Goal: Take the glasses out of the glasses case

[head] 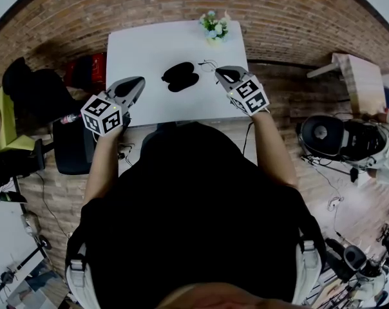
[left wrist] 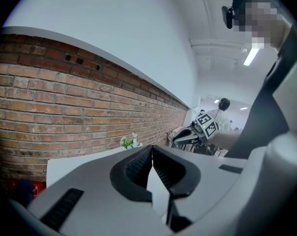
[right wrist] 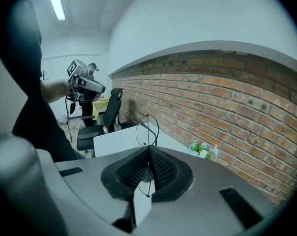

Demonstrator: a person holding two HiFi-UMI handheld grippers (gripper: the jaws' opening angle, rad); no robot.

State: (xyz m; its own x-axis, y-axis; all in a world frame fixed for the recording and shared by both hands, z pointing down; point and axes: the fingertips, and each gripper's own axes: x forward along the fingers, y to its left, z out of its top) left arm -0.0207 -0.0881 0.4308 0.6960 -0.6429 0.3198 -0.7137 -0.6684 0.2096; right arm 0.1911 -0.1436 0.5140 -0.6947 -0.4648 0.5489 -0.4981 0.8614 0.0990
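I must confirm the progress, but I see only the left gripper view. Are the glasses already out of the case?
Observer: Yes. The right gripper is shut on the thin wire glasses, clear of the case.
Operator: Where is the case?
Observer: The black glasses case lies on the white table, apparently open, between the two grippers in the head view.
Operator: Does my left gripper touch it?
Observer: No. The left gripper is apart from it, at its left in the head view.
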